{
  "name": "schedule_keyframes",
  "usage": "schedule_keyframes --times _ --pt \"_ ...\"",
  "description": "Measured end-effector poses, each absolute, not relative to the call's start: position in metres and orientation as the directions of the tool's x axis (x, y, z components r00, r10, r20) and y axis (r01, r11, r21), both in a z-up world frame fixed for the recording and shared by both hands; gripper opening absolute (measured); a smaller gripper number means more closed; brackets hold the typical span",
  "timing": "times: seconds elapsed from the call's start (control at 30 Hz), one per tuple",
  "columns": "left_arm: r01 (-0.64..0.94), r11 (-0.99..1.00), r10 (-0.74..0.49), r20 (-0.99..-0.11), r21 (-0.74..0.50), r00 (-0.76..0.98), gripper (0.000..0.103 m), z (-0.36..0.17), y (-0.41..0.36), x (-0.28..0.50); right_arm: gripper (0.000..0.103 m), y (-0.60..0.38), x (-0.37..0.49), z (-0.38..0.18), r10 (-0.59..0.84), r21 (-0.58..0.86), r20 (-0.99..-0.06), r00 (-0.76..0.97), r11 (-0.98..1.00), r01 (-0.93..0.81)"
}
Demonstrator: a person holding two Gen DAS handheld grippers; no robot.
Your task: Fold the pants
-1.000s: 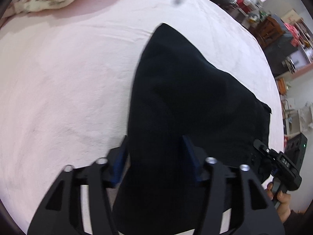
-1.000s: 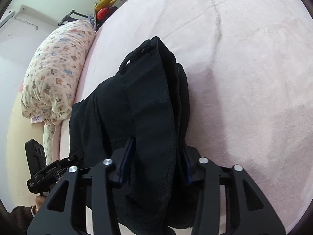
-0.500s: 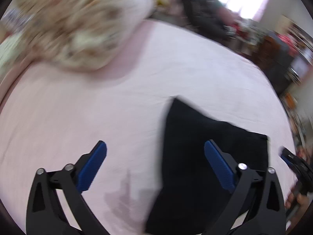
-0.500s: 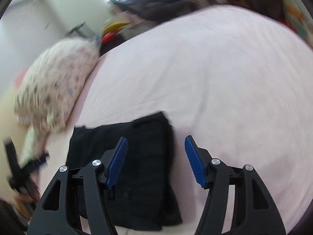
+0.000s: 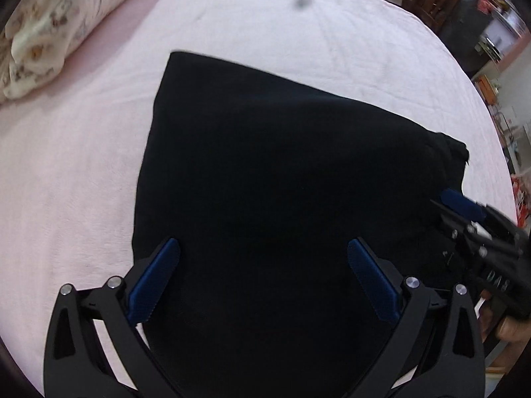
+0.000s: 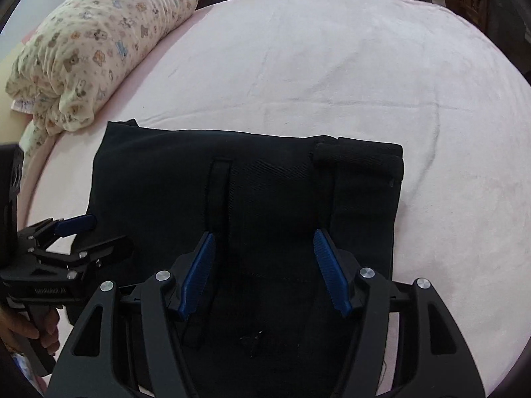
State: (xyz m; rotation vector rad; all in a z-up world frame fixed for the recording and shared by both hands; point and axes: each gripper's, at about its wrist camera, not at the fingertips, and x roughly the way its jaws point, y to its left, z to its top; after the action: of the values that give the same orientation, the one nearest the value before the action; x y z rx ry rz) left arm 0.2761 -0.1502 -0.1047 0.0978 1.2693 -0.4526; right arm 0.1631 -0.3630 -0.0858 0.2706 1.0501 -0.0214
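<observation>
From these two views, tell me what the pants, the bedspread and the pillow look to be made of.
Pants: black woven cloth, probably cotton twill, matte; faint diagonal ribbing shows near the belt loop.
Bedspread: pale pink plush or fleece, soft and matte; a fuzzy nap with shallow creases.
Pillow: cream printed fabric, likely thin cotton, over soft filling; it puckers into fine wrinkles. The exact fibres cannot be told.

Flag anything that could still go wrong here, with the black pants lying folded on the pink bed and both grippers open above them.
1. The left gripper and right gripper hover low over the pants; a finger could snag the cloth and undo the fold.
2. The right side looks bulkier where layers overlap, so the stack might slump or open.
3. The pants lie near the patterned pillow, so the bundle may get nudged.
</observation>
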Motion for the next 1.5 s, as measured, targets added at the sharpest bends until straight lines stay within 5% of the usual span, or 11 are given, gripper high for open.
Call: schedule_keyframes --times 0.2,0.33,0.47,0.83,1.13,1.5 --pt "0.4 0.905 -0.264 -0.929 -0.146 0.258 0.101 -0.085 -0.157 0.278 0.064 -0.366 0.156 -0.066 0.121 0.233 -0.832 0.542 0.962 0.142" --pt "0.425 0.898 -0.321 -0.83 -0.113 0.457 0.101 -0.04 -0.132 0.232 0.065 -0.355 0.118 -0.03 0.023 0.141 -0.734 0.679 0.983 0.119" --pt "0.395 0.918 -0.272 -0.794 -0.044 0.544 0.101 -0.035 -0.123 0.192 0.065 -0.335 0.08 -0.036 -0.017 0.086 -0.732 0.682 0.989 0.117" --pt "0.354 0.932 -0.211 -0.911 -0.079 0.353 0.101 -0.104 -0.122 0.175 0.072 -0.306 0.063 -0.072 -0.042 0.039 -0.785 0.619 0.993 0.116" --pt "0.37 0.925 -0.217 -0.918 -0.085 0.331 0.101 -0.111 -0.121 0.179 0.085 -0.291 0.064 -0.085 -0.075 -0.033 -0.78 0.621 0.996 0.078" --pt "0.364 0.93 -0.193 -0.907 -0.048 0.375 0.101 -0.088 -0.111 0.18 0.087 -0.288 0.065 -0.069 -0.073 -0.028 -0.8 0.595 0.996 0.083"
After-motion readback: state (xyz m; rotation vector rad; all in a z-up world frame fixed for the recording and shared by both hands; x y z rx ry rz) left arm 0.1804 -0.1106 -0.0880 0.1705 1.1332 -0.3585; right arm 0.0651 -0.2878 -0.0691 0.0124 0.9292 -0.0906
